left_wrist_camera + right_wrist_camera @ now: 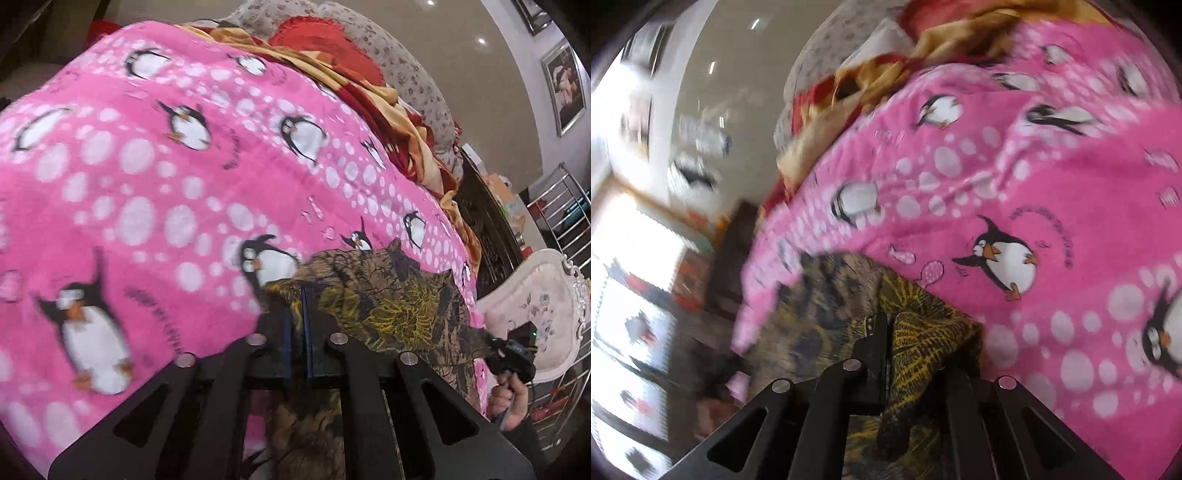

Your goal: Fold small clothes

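A small brown, black and yellow patterned garment [399, 306] lies on a pink penguin blanket [177, 177]. My left gripper [298, 295] is shut on the garment's near left edge. My right gripper [513, 354] shows at the far right of that view, held in a hand, pinching the garment's other end. In the right wrist view the right gripper [890, 325] is shut on the garment [923, 339], which drapes over the right finger. The pink blanket [1052, 192] fills the right side of that view.
A red and gold blanket [369, 85] and grey floral pillows [417, 74] lie beyond the pink blanket. A white upholstered chair [535, 314] and a metal rack [569, 206] stand to the right. A dark bed frame [487, 229] runs along the edge.
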Demonstrator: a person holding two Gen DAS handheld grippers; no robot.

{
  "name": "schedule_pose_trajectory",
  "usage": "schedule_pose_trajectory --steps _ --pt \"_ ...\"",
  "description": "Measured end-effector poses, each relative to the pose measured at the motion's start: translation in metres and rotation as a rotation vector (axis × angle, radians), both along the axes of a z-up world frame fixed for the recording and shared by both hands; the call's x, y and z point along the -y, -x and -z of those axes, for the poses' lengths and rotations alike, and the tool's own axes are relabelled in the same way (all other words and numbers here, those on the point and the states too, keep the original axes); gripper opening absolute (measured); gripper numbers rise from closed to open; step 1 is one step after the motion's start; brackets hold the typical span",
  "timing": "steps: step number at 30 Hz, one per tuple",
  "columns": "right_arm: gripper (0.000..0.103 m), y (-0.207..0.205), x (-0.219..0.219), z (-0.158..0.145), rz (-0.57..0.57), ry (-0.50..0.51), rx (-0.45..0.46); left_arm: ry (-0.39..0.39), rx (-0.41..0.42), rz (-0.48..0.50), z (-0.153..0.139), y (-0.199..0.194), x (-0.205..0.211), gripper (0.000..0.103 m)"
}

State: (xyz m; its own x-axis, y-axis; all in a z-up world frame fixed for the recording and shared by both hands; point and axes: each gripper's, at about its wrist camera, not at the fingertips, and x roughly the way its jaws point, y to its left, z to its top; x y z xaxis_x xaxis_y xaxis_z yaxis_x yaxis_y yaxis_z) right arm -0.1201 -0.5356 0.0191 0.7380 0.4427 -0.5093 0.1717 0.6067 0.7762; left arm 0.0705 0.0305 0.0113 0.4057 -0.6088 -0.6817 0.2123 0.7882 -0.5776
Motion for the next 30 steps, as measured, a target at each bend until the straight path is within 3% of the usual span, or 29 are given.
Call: schedule_pose_trajectory --steps 1,2,3,5,8,12,14,17,18,19,20,23,25,28,30 --pt "0.007 0.009 0.007 -0.007 0.036 -0.032 0.033 -0.022 0.004 -0.020 -0.003 0.001 -0.006 0.018" --pt "0.014 0.018 0.013 -0.013 0.072 -0.044 0.052 -0.045 0.010 -0.048 -0.008 0.003 -0.016 0.019" --pt "0.033 0.028 0.017 -0.020 0.115 -0.033 0.057 -0.067 0.018 -0.070 -0.013 0.006 -0.022 0.019" --pt "0.055 0.048 0.022 -0.036 0.207 0.015 0.082 -0.117 0.053 -0.110 -0.028 0.017 -0.034 0.019" --pt "0.055 0.070 0.012 -0.059 0.247 0.082 0.128 -0.082 0.153 -0.063 -0.053 0.049 -0.027 0.019" --pt "0.055 0.071 -0.063 -0.076 0.120 0.300 0.110 -0.086 0.234 0.103 -0.062 0.094 0.023 0.019" --pt "0.052 0.070 -0.115 -0.069 0.043 0.456 0.061 -0.165 0.260 0.161 -0.048 0.110 0.051 0.019" --pt "0.050 0.081 -0.172 -0.046 -0.015 0.666 0.002 -0.330 0.143 0.157 -0.005 0.109 0.059 0.017" --pt "0.050 0.082 -0.182 -0.035 -0.045 0.698 -0.027 -0.318 0.148 0.161 -0.001 0.110 0.055 0.015" --pt "0.050 0.082 -0.189 -0.019 -0.088 0.725 -0.081 -0.324 0.171 0.156 0.001 0.113 0.048 0.008" --pt "0.050 0.084 -0.191 -0.003 -0.122 0.738 -0.123 -0.364 0.181 0.133 0.001 0.115 0.042 0.008" --pt "0.053 0.091 -0.183 0.010 -0.137 0.765 -0.073 -0.359 0.196 0.094 0.005 0.114 0.021 0.004" --pt "0.055 0.092 -0.174 0.010 -0.129 0.709 -0.076 -0.307 0.169 0.078 0.007 0.112 0.012 0.003" --pt "0.056 0.092 -0.178 0.002 -0.125 0.736 -0.119 -0.362 0.187 0.076 -0.004 0.127 0.017 0.003" --pt "0.056 0.100 -0.192 -0.018 -0.092 0.756 -0.093 -0.343 0.218 0.126 -0.017 0.151 0.029 0.003"
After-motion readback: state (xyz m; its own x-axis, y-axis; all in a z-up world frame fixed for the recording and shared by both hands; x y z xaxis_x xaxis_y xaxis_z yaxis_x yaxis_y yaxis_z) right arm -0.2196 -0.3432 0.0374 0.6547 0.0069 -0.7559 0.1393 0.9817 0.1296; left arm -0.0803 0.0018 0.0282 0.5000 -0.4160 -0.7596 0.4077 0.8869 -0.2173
